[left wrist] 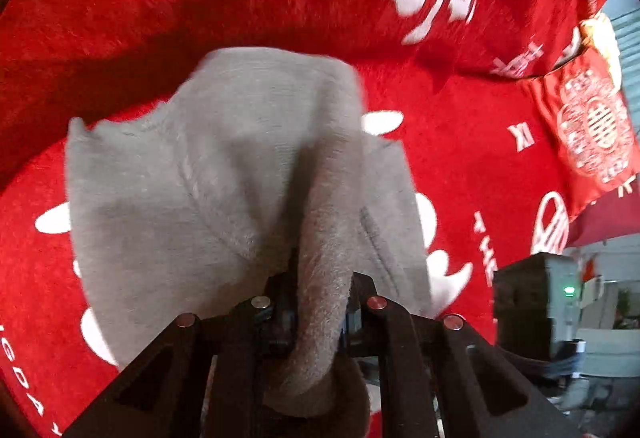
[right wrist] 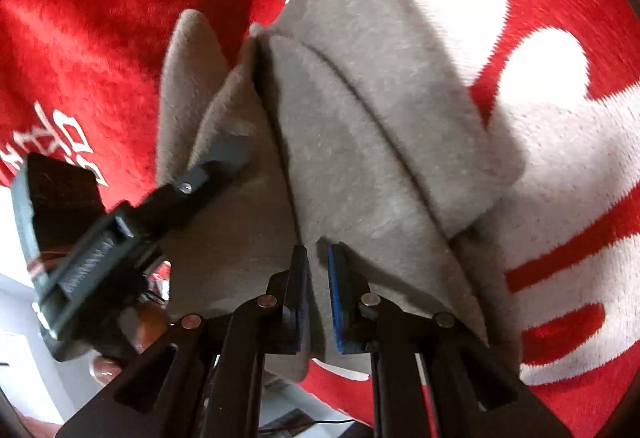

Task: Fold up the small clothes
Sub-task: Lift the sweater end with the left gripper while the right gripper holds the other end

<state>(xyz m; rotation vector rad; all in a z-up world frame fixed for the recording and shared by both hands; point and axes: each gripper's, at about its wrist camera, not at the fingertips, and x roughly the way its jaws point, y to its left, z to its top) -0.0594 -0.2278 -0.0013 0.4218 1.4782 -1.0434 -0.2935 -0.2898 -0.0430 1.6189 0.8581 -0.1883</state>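
Item: grey garment, small, held up above the red blanket.
Left gripper: fingers narrow, pinched on a bunched fold.
Right gripper: fingers narrow, clamped on a cloth edge.
Risk: the thick bunch in the left gripper may slip out; uneven tension between the two grips could twist the cloth and skew the fold.

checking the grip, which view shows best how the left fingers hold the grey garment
The right wrist view: it shows the left gripper from outside, its fingers clamped on the grey garment. The left wrist view shows only cloth bunched between them.
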